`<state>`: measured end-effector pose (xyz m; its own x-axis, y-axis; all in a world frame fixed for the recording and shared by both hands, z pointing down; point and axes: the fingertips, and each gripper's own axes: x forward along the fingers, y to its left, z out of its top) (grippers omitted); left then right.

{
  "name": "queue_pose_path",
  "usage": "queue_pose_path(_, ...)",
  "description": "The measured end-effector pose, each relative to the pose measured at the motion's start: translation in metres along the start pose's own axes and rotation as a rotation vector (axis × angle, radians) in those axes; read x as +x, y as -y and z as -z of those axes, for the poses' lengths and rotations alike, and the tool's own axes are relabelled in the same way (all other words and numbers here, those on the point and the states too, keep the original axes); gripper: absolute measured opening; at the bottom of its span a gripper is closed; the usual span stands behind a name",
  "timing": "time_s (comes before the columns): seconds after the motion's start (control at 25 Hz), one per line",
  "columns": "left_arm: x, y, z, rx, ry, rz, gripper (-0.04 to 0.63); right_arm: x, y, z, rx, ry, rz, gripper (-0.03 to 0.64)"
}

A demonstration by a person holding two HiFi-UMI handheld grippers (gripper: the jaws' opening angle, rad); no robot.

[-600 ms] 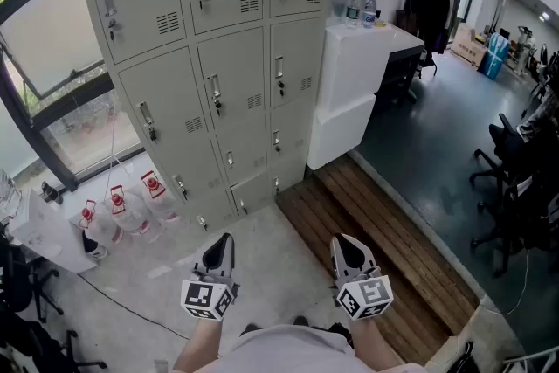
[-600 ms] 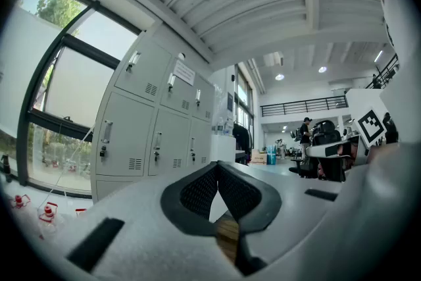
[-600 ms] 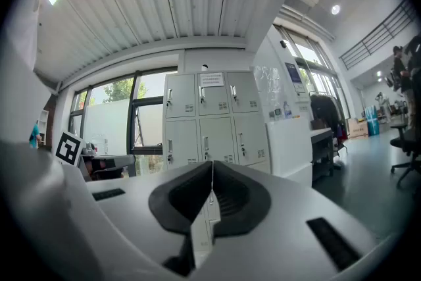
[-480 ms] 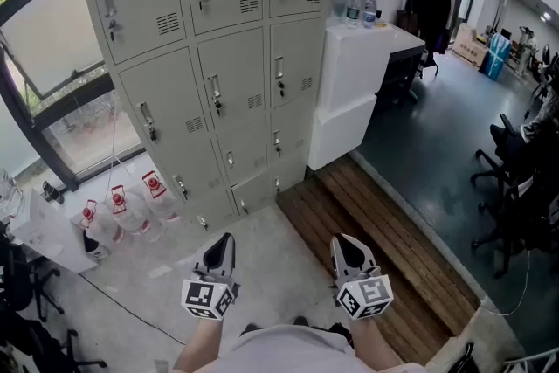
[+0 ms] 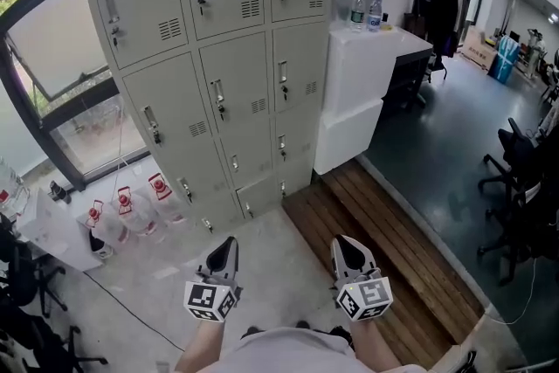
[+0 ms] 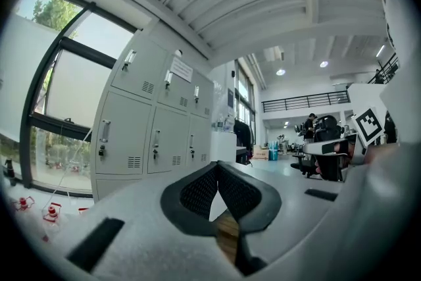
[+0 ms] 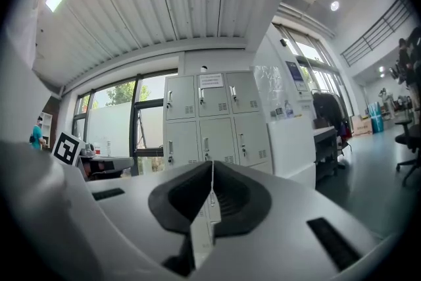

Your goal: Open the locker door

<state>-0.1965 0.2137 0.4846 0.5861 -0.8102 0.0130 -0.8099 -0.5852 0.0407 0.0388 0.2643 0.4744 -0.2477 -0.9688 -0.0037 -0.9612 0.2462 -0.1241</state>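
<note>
Ahead, boxy grey metal lockers (image 5: pixel 214 70), vented doors (image 5: pixel 300 76)

The right tool (image 7: pixel 211 176) is pointing at the bank of lockers (image 7: pixel 217 118), its jaws pressing together with nothing between them. The lockers are showing every visible door shut. A white desk (image 7: pixel 293 141) is standing just right of the lockers, carrying bottles (image 7: pixel 287 108). Tall windows (image 7: pixel 122 125) are glowing to the lockers' left.

Floor (image 5: pixel 262 251), lockers (image 5: pixel 223 57), water jugs (image 5: pixel 129 212) (red-capped), decking (image 5: pixel 376 240)
</note>
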Motion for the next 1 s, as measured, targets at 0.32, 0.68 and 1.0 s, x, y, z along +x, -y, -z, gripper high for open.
queue_pose_path(0.32,0.019,0.017,0.002,-0.001,-0.024,-0.02,0.005,0.005,0.028,0.003,0.021,-0.008,-0.025,0.015)
queue_pose_path(0.68,0.05,0.053,0.007,-0.008,-0.029,-0.021,0.005,0.011,0.059,-0.006,-0.006,-0.016,-0.081,0.015)
queue_pose_path(1.0,0.089,0.042,0.012,-0.02,-0.039,-0.011,0.005,0.044,0.076,-0.007,0.004,-0.013,-0.09,0.015)
